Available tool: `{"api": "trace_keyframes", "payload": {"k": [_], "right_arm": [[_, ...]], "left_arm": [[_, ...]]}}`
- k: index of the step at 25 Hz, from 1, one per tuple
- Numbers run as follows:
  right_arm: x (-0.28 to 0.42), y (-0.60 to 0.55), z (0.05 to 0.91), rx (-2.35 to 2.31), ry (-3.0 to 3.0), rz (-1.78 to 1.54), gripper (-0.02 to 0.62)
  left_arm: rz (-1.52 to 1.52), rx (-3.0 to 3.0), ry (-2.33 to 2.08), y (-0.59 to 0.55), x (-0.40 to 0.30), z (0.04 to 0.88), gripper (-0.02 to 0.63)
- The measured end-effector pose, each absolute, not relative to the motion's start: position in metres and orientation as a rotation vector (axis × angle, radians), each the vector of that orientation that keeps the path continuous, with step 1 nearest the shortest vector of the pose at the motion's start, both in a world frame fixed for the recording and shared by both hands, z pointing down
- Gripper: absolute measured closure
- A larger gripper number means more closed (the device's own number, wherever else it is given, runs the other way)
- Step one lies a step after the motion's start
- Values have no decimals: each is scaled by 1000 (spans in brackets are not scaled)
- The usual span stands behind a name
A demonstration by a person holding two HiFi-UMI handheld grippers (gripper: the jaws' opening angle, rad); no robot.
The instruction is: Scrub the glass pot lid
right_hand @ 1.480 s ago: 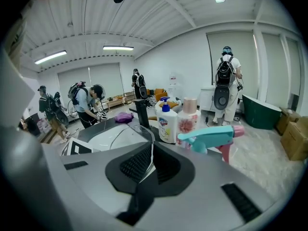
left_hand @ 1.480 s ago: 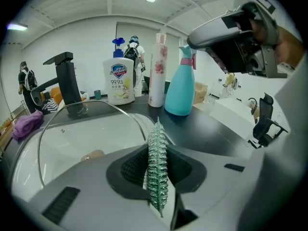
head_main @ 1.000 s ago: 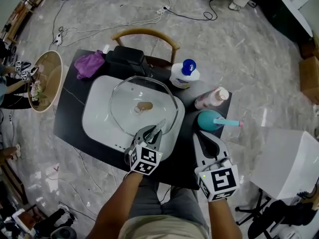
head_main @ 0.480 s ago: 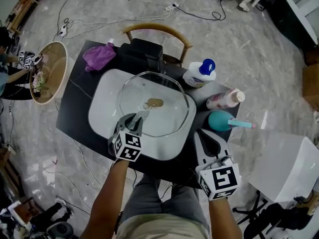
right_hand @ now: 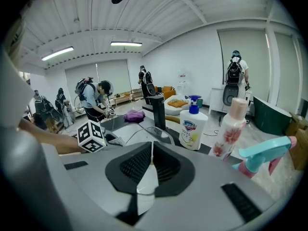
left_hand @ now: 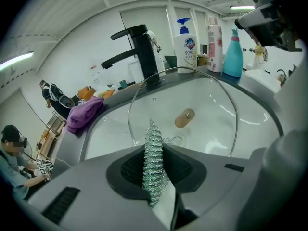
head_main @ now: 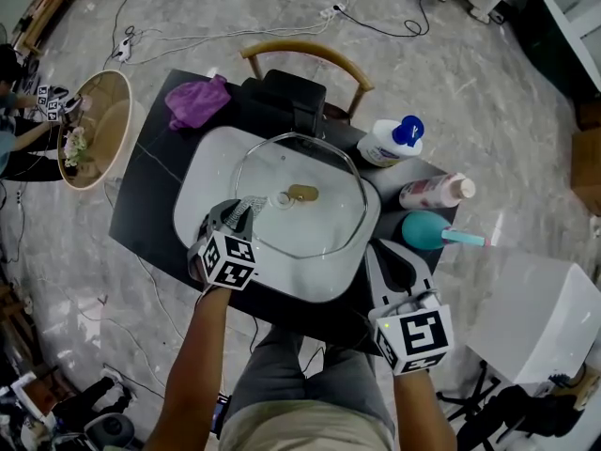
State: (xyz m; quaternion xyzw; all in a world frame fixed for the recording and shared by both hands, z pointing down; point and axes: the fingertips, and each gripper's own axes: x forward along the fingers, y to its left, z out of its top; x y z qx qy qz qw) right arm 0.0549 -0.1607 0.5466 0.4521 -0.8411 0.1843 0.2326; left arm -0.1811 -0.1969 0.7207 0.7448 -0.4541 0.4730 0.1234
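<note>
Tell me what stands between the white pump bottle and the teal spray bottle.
A pink bottle with a flower print; the head view shows it.

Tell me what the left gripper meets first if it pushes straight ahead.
Probably the glass pot lid: the left gripper, shut on a steel scourer, points across it toward the knob, though depth is unclear.

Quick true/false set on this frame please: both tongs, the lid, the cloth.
1. The left tongs grip a steel scrubber. True.
2. The right tongs hold the teal spray bottle. False: they are shut on nothing.
3. The glass lid lies in the white sink. True.
4. The purple cloth lies inside the sink. False: it lies on the black counter behind the sink.
</note>
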Motion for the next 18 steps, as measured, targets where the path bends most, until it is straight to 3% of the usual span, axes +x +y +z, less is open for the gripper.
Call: {"api": "trace_keyframes", "payload": {"k": [18], "right_arm": [[55, -167, 498, 1272, -2332, 439, 569]], "left_arm": [[1341, 2291, -1276, -205, -158, 666, 512]]}}
